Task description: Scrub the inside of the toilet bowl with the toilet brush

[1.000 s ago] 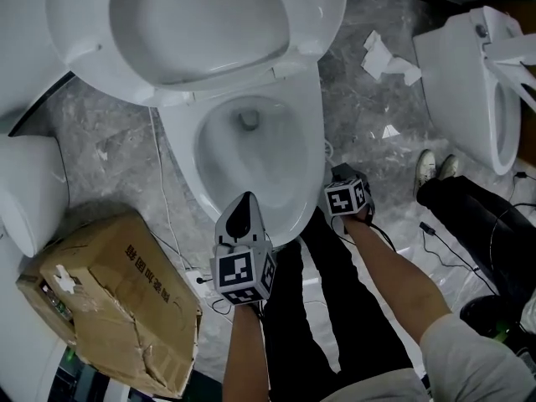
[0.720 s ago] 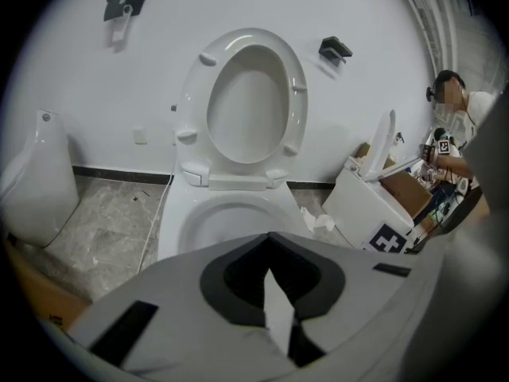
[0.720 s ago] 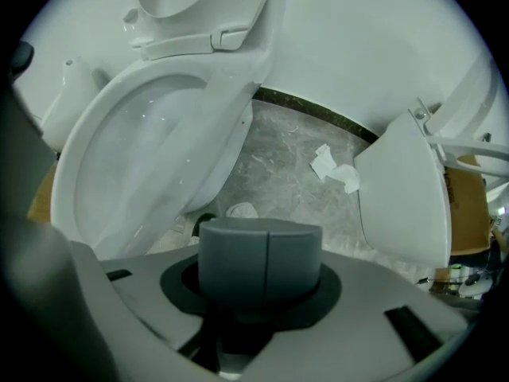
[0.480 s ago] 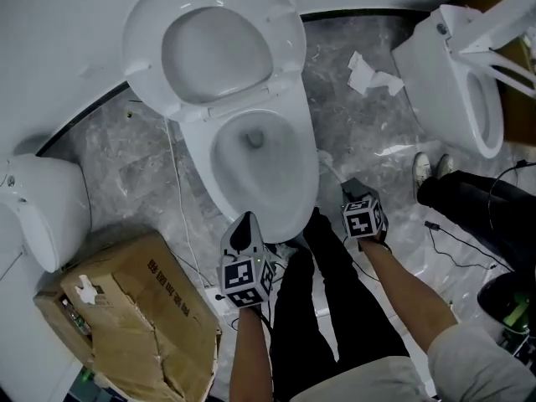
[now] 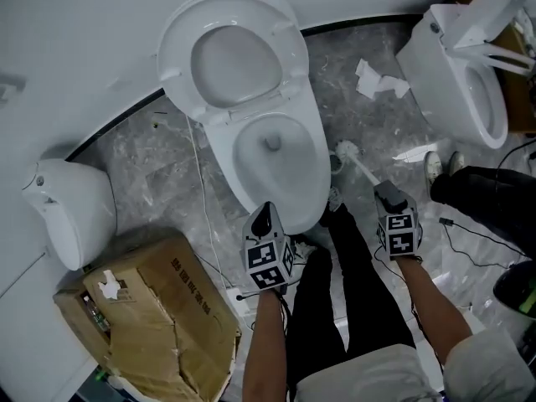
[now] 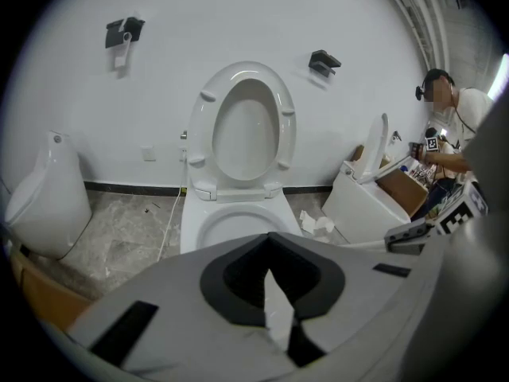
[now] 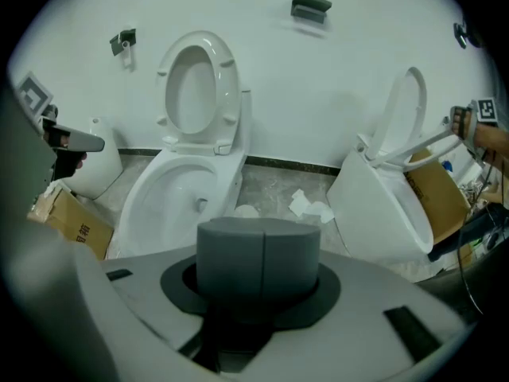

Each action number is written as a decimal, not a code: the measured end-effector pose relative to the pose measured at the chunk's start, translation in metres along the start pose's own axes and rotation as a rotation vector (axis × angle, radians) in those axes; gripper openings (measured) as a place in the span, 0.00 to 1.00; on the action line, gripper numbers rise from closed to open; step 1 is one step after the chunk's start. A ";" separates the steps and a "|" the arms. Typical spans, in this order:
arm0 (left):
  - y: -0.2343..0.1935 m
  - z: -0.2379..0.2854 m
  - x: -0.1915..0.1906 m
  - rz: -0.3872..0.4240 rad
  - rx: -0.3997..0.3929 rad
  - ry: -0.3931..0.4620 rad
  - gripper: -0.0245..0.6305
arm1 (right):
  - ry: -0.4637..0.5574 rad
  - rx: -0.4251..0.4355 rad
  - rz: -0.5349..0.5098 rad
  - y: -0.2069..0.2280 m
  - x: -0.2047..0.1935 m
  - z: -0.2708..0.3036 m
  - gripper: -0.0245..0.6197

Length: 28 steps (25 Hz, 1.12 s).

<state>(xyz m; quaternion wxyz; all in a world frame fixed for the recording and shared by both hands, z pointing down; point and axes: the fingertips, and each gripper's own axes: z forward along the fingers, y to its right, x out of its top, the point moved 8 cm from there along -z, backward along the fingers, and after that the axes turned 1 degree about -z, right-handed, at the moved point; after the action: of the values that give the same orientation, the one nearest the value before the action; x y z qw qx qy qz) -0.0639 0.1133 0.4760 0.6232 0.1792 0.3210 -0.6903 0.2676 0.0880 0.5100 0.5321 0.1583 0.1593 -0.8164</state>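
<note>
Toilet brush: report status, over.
Right tongs shut on toilet brush, head beside the bowl, not inside. Left tongs shut, empty. Bowl open, nothing blocking.

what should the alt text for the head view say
Seen from above, a person stands at a toilet with its lid up, the right gripper holding a toilet brush beside the bowl, the left gripper empty. A cardboard box sits at left.

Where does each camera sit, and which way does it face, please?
Head view: on the person's head, looking steeply down at the white ceramic toilet, lid raised; forearms, black-trousered legs, left gripper and right gripper show.
Left gripper view: rides the left gripper, facing toilet and white wall; its closed grey jaws fill the bottom.
Right gripper view: rides the right gripper, facing the toilet; jaws clamp the grey-handled toilet brush.
Shared: both gripper views show crumpled white paper.
</note>
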 end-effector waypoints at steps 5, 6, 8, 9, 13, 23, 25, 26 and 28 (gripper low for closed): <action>0.008 -0.012 0.010 0.003 0.012 0.001 0.08 | 0.056 0.004 0.011 -0.004 0.027 -0.029 0.31; 0.008 -0.017 0.013 -0.003 0.014 0.004 0.08 | 0.067 0.005 0.010 -0.007 0.033 -0.036 0.31; 0.008 -0.024 0.020 -0.012 0.019 0.017 0.08 | 0.097 0.009 0.006 -0.013 0.046 -0.051 0.31; 0.007 -0.027 0.023 -0.016 0.022 0.024 0.08 | 0.116 0.015 0.004 -0.016 0.053 -0.057 0.31; 0.002 -0.033 0.029 -0.034 0.036 0.046 0.08 | 0.183 0.074 -0.035 -0.035 0.075 -0.071 0.31; -0.024 -0.021 0.016 -0.068 0.064 0.026 0.08 | 0.115 0.226 -0.350 -0.088 0.106 0.018 0.31; -0.028 -0.019 0.012 -0.079 0.069 0.037 0.08 | 0.093 0.220 -0.424 -0.087 0.110 0.031 0.31; -0.029 -0.017 0.011 -0.080 0.071 0.047 0.08 | 0.090 0.215 -0.475 -0.086 0.112 0.037 0.31; -0.030 -0.011 0.008 -0.077 0.077 0.064 0.08 | 0.082 0.211 -0.565 -0.084 0.119 0.047 0.31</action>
<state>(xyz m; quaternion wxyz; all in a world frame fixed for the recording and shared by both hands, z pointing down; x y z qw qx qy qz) -0.0966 0.1152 0.4689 0.5783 0.2126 0.3205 -0.7195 0.1404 0.0028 0.5096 0.2576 0.1948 0.1328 -0.9371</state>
